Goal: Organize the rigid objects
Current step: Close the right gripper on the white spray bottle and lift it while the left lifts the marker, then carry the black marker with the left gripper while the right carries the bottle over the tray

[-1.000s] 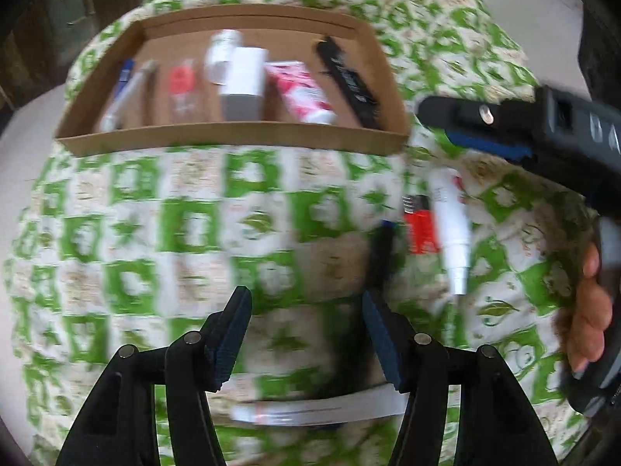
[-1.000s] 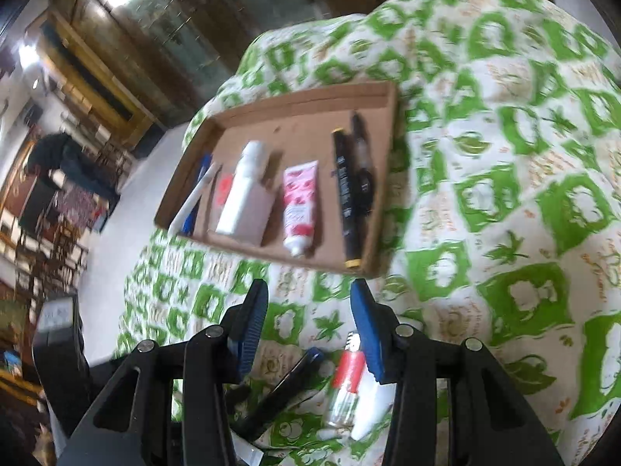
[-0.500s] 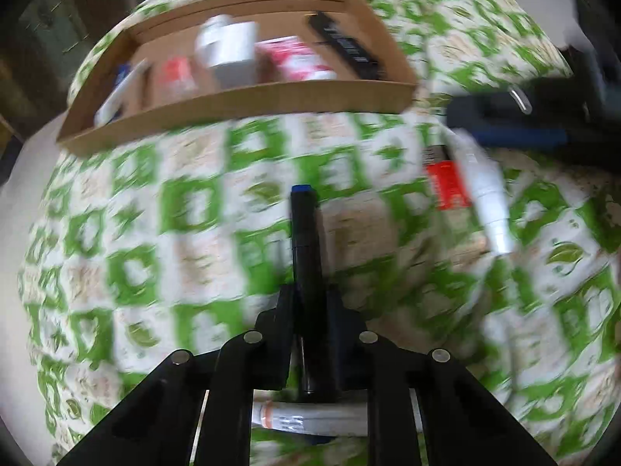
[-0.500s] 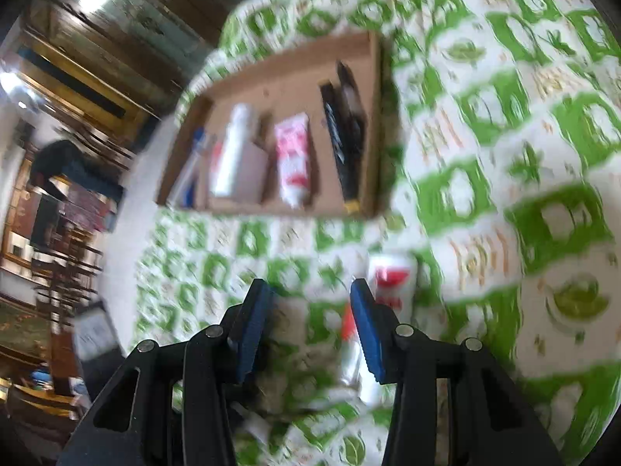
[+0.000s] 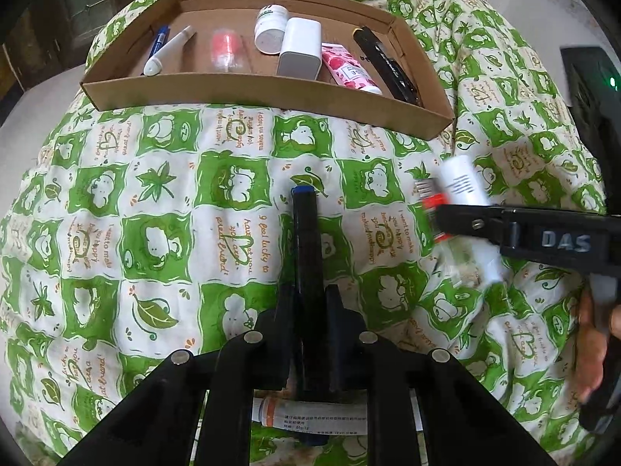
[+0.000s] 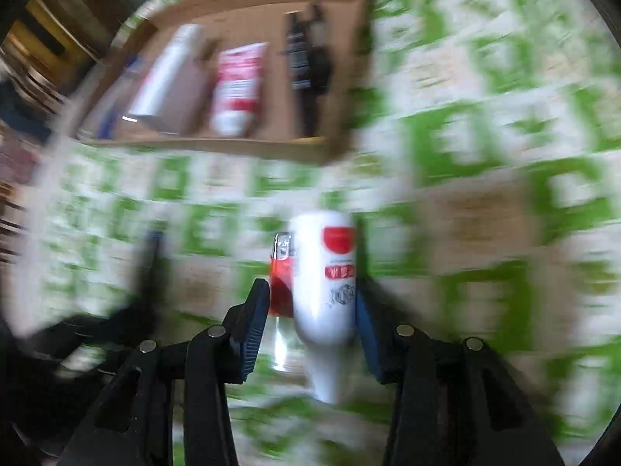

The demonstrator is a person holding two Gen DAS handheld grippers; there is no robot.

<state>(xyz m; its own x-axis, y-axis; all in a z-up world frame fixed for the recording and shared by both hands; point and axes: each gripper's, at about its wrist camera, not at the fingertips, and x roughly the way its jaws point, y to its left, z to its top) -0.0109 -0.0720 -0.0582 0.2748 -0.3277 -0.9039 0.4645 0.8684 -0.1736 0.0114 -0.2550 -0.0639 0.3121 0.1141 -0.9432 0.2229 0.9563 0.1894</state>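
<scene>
My left gripper (image 5: 308, 295) is shut on a black pen (image 5: 304, 233) with a blue tip, which points away over the green patterned cloth. My right gripper (image 6: 312, 291) has its jaws closing on a white bottle (image 6: 326, 272) with a red label and a red lighter (image 6: 280, 283) side by side; a pad touches each. From the left wrist view the right gripper (image 5: 465, 221) reaches in from the right over the bottle (image 5: 464, 182) and lighter (image 5: 429, 202), both blurred. A cardboard tray (image 5: 271, 97) lies beyond.
The tray holds a blue pen, a white marker, a clear orange-capped item, a white jar (image 5: 269, 33), a white box (image 5: 300, 48), a pink tube (image 5: 347, 72) and black pens (image 5: 384, 66). A white ointment tube (image 5: 310, 417) lies under my left gripper. A hand (image 5: 590, 349) holds the right gripper.
My left gripper shut on the black pen. My right gripper dropped, tilted down and brought its jaws around the white bottle and red lighter.
</scene>
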